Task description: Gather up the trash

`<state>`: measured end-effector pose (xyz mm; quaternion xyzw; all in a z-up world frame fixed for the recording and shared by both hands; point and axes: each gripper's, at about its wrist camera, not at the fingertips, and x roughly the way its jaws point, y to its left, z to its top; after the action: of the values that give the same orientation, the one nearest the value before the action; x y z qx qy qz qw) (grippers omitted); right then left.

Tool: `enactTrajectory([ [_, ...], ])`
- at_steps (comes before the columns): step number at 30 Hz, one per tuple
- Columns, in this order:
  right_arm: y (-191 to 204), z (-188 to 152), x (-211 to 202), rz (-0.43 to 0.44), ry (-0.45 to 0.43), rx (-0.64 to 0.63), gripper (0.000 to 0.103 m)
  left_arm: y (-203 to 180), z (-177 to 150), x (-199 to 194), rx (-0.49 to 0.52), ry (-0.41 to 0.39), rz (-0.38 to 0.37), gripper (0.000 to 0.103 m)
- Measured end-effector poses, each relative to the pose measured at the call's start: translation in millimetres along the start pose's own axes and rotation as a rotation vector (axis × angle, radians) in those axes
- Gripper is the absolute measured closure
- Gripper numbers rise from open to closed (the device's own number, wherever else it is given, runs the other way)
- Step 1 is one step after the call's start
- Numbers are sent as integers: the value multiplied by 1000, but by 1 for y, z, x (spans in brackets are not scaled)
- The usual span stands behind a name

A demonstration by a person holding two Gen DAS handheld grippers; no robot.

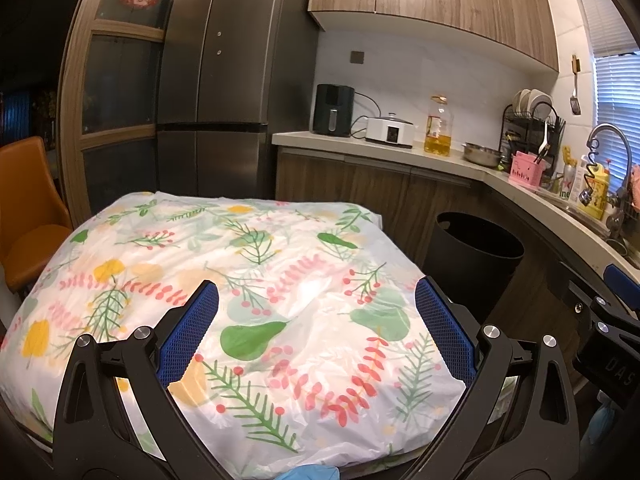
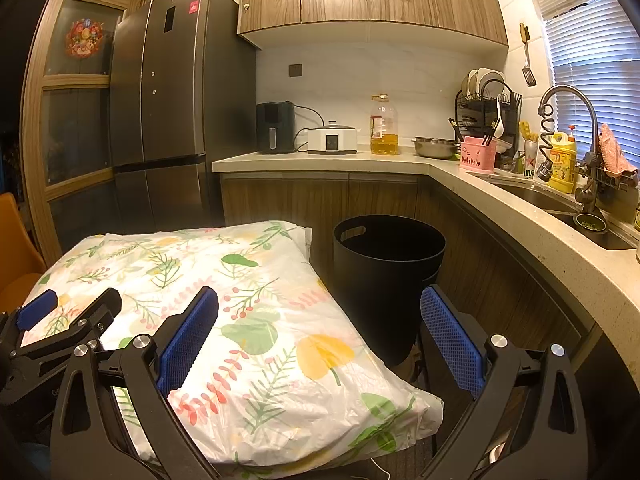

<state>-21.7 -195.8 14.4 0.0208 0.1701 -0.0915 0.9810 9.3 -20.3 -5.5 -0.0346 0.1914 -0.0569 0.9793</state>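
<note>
Right wrist view puts the round black plastic bin [image 2: 388, 276] dead ahead between our right gripper [image 2: 320, 336] fingers, spread wide; our left gripper [image 1: 316, 328], equally spread, hovers over the floral-covered table [image 1: 240, 280], farther off.

fridge [image 2: 168, 80], oil bottle [image 2: 384, 128], dish rack [image 2: 486, 108]
</note>
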Motion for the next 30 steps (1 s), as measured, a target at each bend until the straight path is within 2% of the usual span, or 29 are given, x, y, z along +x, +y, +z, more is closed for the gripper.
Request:
enactTrajectory([
  [30, 3, 0, 1, 3, -1, -2, 6, 3, 4, -1, 7, -8, 6, 6],
])
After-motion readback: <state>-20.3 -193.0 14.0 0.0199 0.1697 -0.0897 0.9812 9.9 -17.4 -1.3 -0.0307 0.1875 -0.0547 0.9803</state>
